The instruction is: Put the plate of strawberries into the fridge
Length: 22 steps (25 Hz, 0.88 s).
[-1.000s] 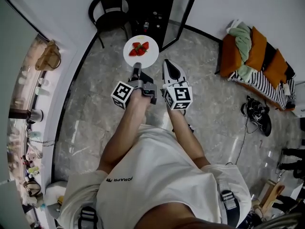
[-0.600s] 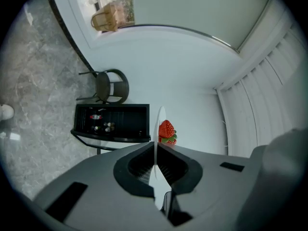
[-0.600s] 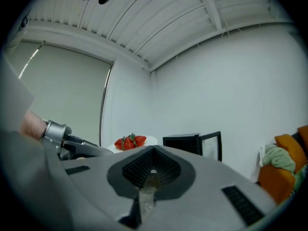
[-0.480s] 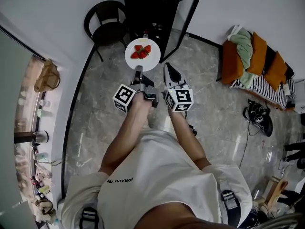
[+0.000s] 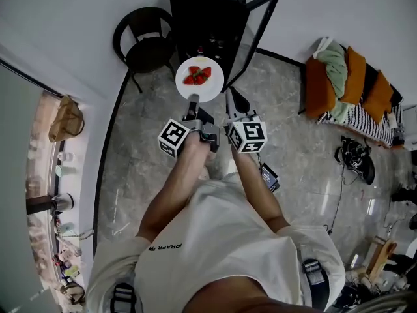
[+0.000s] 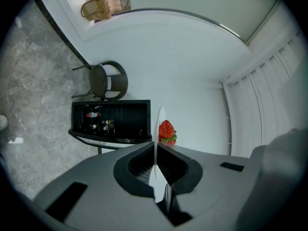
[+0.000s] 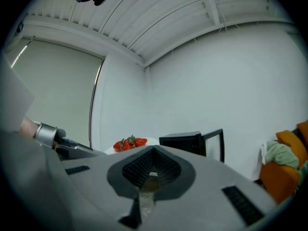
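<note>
1. The plate (image 5: 196,94) of strawberries (image 5: 197,75) is in the air just ahead of my left tongs (image 5: 191,102). They are pinched narrow on its near rim, which runs edge-on between the pads in the left gripper view.
2. My right tongs (image 5: 233,100) ride just beside the left ones. The jaws are together with nothing in them, and they are clear of the plate as far as I can tell.
3. Straight ahead of both tongs is the black fridge (image 5: 207,5). Its glass door (image 5: 257,28) is swung open to my right, and a chair (image 5: 143,41) is off to the left.
4. I judge this to be the carry-in step: the plate is near the fridge's mouth but not yet on a shelf.
5. Next I must keep the plate level, since 1 rim grip lets it tip. Then I need to pick a free shelf, slide the plate in, and loosen only once it rests.
</note>
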Available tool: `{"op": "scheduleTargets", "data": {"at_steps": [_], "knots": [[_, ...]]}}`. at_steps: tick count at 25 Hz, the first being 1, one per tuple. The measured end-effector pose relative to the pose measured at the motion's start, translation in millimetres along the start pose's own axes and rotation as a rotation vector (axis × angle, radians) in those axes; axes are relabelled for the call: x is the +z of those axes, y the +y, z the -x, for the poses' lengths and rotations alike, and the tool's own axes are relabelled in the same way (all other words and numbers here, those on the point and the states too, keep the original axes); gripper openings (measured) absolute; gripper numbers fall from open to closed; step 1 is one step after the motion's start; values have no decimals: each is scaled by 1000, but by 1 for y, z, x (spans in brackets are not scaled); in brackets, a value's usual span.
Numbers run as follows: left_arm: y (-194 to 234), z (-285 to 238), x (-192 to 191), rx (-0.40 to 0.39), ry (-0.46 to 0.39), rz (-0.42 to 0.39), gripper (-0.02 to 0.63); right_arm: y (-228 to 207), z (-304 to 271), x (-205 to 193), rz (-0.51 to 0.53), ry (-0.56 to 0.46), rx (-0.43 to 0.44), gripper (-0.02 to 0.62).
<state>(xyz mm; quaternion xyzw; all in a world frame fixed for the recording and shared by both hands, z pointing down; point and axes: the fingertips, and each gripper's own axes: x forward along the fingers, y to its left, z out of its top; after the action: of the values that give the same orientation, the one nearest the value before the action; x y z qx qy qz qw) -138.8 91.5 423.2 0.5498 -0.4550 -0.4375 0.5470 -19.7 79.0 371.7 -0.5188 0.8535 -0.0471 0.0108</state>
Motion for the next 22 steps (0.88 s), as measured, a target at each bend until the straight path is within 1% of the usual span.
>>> {"op": "scheduleTargets", "data": {"at_steps": [2,6,11,16,22], "knots": [[1,-8,-1,4,6,-6,9,-5,-5,-1,0,8,-5,12],[2,-31,-2,6,13,-42,9,-20,-21,-1,-4,10,-17,12],[15,-59,-2,21,7,-33,9,-38,-47,-9,-16,14,-10,12],[22,-102,-3,29,-2,-30,9,-66,-82,-10,5,17,4,12],[15,-167,-1,21,-33,-37,9,-104,-134,3,11,9,40,12]]}}
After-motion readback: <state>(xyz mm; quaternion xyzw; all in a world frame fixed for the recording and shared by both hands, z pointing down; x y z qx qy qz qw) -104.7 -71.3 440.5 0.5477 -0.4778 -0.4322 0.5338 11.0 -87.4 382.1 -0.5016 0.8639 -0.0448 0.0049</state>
